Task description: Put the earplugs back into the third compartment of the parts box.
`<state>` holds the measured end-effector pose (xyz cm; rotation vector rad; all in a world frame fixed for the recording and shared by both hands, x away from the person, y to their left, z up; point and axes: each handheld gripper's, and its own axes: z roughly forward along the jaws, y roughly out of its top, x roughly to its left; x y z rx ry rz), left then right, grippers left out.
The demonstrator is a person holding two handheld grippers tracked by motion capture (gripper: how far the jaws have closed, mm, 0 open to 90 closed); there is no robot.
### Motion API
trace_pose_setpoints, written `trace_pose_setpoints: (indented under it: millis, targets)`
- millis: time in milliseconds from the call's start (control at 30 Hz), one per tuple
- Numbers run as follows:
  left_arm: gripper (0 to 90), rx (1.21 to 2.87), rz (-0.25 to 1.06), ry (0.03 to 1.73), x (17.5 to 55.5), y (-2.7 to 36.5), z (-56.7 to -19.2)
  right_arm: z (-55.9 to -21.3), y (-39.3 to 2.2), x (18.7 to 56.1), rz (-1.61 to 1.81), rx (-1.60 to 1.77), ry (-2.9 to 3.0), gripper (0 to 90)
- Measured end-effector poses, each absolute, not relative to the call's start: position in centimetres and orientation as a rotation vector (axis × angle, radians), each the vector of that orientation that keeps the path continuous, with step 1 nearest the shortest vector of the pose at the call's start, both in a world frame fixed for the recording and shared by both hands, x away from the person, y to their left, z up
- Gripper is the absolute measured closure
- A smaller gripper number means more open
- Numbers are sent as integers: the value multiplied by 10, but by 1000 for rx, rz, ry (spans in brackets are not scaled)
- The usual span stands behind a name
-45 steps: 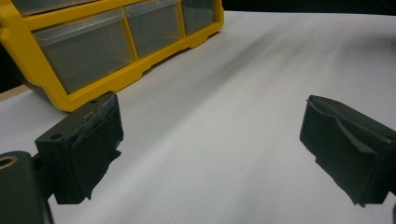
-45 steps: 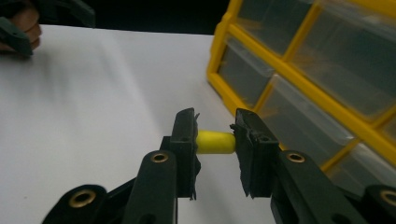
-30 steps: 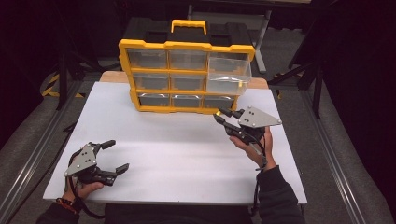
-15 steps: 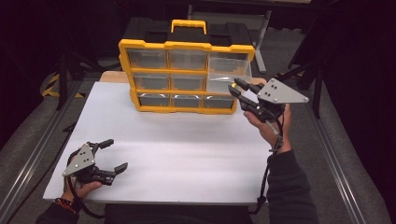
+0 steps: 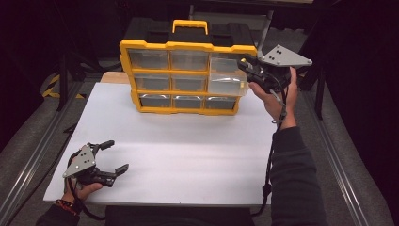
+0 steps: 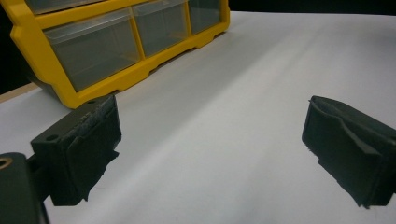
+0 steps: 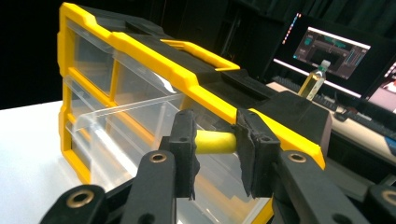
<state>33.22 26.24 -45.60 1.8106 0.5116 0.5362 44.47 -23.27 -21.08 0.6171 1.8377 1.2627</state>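
A yellow organizer [image 5: 188, 77] with clear drawers stands at the back of the white table top [image 5: 188, 150]. Its right middle drawer [image 5: 227, 83] is pulled out. My right gripper [image 5: 245, 66] hovers at the organizer's upper right corner, above that drawer. It is shut on a small yellow cylinder [image 7: 214, 142], which lies crosswise between the pads of the right gripper [image 7: 215, 150]. The open drawer [image 7: 140, 122] lies just beyond the jaws. My left gripper [image 5: 111, 157] rests open near the front left corner. Nothing lies between the fingers of the left gripper [image 6: 210, 144], and the organizer [image 6: 93, 51] is far ahead of it.
Behind the organizer, a black desk carries monitors [image 7: 334, 49] and a bottle [image 7: 314, 79]. A black case with a yellow handle [image 5: 190, 24] sits on the organizer's top. The table's edges drop to grey floor on both sides.
The right gripper has risen and moved away from me, from the table beside the organizer's lower right to its upper right corner, still shut. The left gripper has stayed where it was.
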Motion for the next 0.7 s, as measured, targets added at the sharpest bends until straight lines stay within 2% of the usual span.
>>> trace_pose_setpoints:
  millis: [300,533,633,700]
  targets:
    - [55,1814,530,508,332,262,-456,-215,-234,466,1210,697,1839,679]
    - [53,1817,537,509,332,262,-456,-218,-237,469,1232,745,1829,627]
    - [53,1813,552,517,332,262,-456,-217,-238,465,1238,742,1814,521]
    - [54,1808,556,520,331,263,-455,-216,-240,459,1260,744,1796,504]
